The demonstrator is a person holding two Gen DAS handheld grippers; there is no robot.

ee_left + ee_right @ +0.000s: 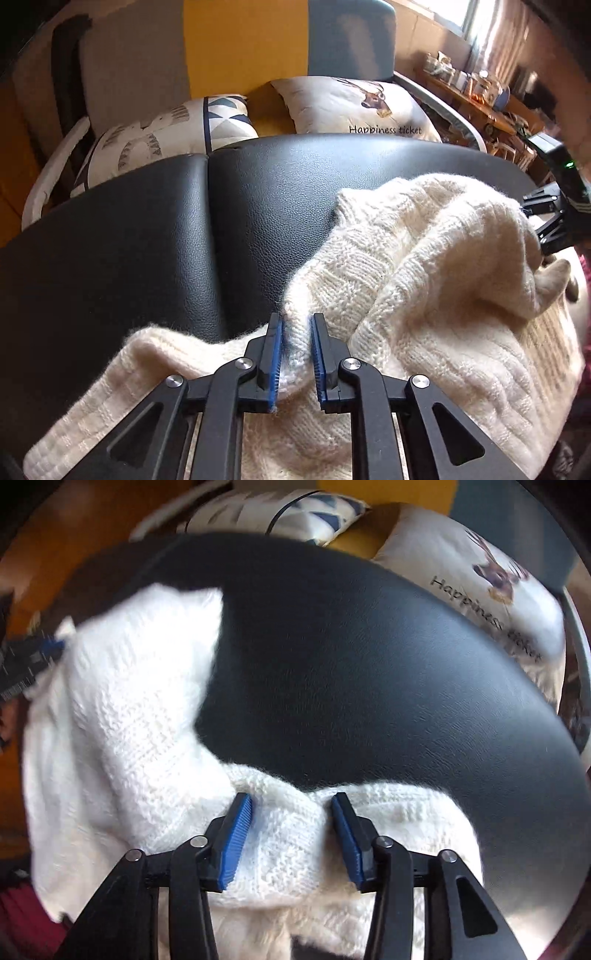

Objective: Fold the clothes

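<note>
1. Cream sweater (424,280) is bunched on the black leather seat (166,236), mostly near its front edge.
2. Left hand-held gripper (296,354) pinches a sweater fold, blue pads nearly together.
3. Right hand-held gripper (291,834) sits wide apart, knit bulging between the fingers.
4. Two pillows (351,107) behind the seat.

Looks like somebody's living room: printed throw pillows (354,105) are sitting on a yellow-and-grey sofa (243,48) behind a black leather seat (207,229), probably jars crowding a wooden shelf (476,92) upper right.
</note>
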